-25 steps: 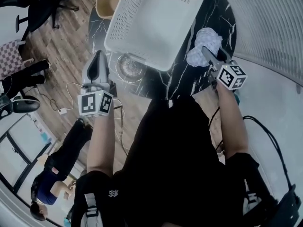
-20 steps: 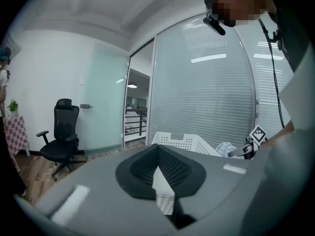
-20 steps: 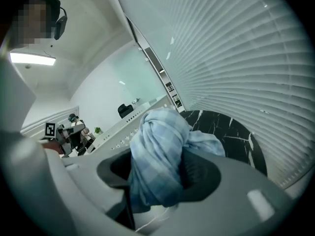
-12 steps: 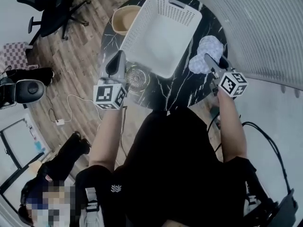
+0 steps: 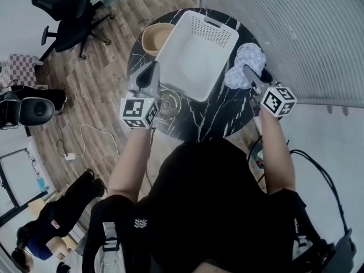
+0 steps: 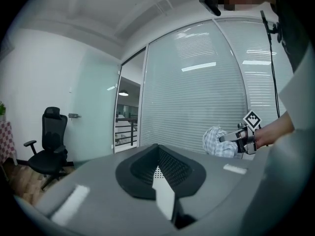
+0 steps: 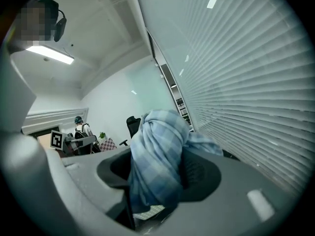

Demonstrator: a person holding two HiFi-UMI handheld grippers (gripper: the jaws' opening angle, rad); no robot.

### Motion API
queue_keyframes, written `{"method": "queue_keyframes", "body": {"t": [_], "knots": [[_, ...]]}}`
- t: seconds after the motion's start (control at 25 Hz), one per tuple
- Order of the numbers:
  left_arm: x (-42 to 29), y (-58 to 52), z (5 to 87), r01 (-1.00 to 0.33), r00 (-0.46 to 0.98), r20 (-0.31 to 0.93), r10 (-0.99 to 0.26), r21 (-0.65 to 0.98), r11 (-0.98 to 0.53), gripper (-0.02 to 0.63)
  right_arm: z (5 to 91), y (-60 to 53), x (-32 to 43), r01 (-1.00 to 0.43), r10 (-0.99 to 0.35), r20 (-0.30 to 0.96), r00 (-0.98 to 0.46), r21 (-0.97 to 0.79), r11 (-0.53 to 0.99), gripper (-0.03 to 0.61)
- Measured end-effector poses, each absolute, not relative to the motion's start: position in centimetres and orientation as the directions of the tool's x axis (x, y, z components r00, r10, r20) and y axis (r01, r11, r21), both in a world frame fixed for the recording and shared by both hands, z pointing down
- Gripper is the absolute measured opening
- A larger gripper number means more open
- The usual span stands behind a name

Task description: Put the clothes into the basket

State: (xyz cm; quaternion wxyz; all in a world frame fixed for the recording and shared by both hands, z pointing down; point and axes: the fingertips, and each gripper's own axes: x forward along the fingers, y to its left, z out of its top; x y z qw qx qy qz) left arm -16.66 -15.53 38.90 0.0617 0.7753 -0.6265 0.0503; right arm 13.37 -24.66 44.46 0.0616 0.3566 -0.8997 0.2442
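The white perforated basket (image 5: 196,50) stands on the round black marble table (image 5: 219,115). My right gripper (image 5: 252,73) is shut on a bundled blue-and-white checked cloth (image 5: 244,67), held in the air just right of the basket. In the right gripper view the cloth (image 7: 157,161) fills the space between the jaws and hides their tips. My left gripper (image 5: 151,73) hangs by the basket's near-left corner, jaws together and holding nothing. From the left gripper (image 6: 157,149) view, the right gripper (image 6: 240,134) and its cloth (image 6: 216,141) show against the blinds.
A tan bowl (image 5: 156,37) sits at the table's far left beside the basket. A clear glass dish (image 5: 168,100) lies near the table's left edge. An office chair (image 5: 62,13) and a person (image 5: 62,215) are on the wood floor at left. Window blinds (image 5: 296,33) run along the right.
Both grippers have risen, the right one lifting the checked cloth with it. The left gripper has come in from off the table's edge toward the basket's near-left corner. The table looks farther away.
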Motion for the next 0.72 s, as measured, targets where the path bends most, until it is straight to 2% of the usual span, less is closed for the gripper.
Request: {"method": "queue_keyframes", "body": {"t": [0.72], "knots": [[-18.9,-15.8,34.2,-0.983,0.183,0.089,-0.979,0.004,-0.184,0.005,37.7,-26.5,7.9,-0.603,-0.566,0.210,-0.797,-0.328,0.727,0.239]]}}
